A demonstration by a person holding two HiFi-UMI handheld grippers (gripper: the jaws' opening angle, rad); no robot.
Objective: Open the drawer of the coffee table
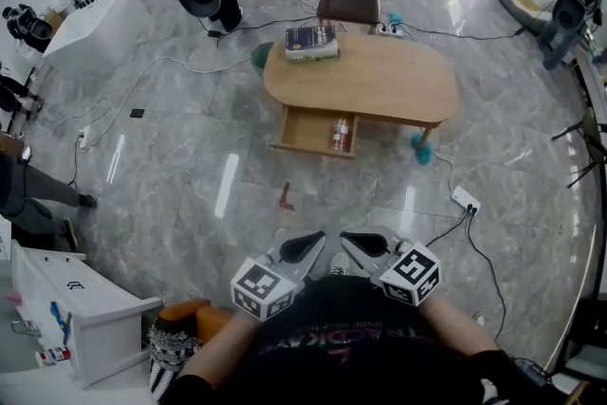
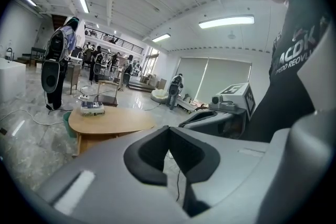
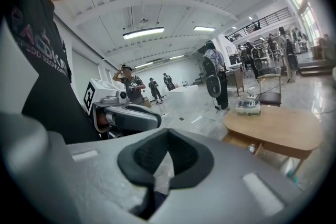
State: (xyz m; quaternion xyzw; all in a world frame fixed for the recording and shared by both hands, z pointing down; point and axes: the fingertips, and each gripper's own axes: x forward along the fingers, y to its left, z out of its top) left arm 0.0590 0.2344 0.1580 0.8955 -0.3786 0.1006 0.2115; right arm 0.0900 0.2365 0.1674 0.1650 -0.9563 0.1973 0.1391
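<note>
While the drawer (image 1: 305, 134) is seen pulled out from under the near edge of the bench (image 1: 384, 81), toward its left end, with a can (image 1: 340, 134) lying at its right side, both tools are held well apart from it, close to the person's chest. The left tool (image 1: 303, 248) and the right tool (image 1: 364, 248) are each shown with jaws pressed together, nothing between them. Books (image 1: 311, 41) are stacked at the bench's far left corner.
</note>
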